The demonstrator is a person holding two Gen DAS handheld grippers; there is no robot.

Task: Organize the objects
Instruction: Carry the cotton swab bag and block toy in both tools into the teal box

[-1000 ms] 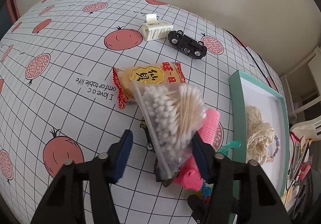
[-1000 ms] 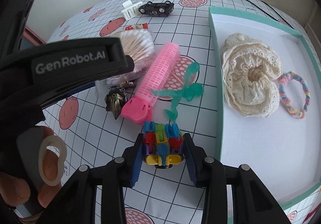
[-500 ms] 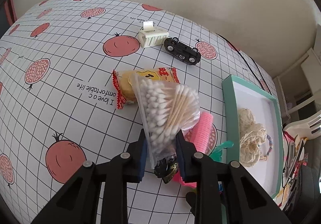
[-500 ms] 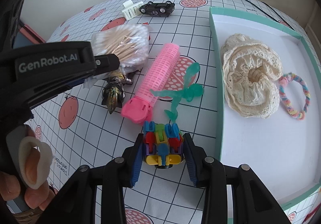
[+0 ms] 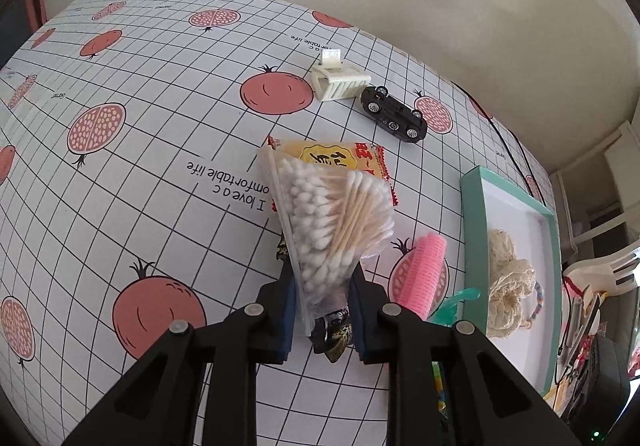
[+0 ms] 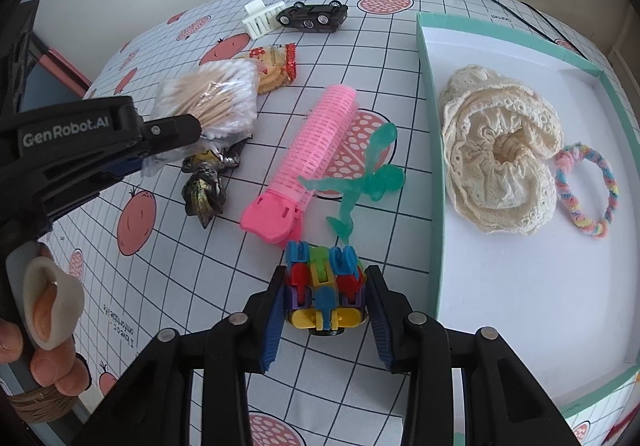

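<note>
We held the left tongs (image 5: 322,296) clamped on the cotton swab bag (image 5: 334,216), lifted above the counter (image 5: 120,206), to carry it toward the tray (image 5: 516,214) at three o'clock; the right tongs (image 6: 325,310) stood slightly apart around the colourful block toy (image 6: 324,286).

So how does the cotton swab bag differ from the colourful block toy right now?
The cotton swab bag is soft and clear, pinched shut in the left gripper; the colourful block toy is hard and opaque, sitting between the right gripper's open jaws. The bag looks lifted; the toy rests on the tablecloth. Neither is in the teal tray.
</note>
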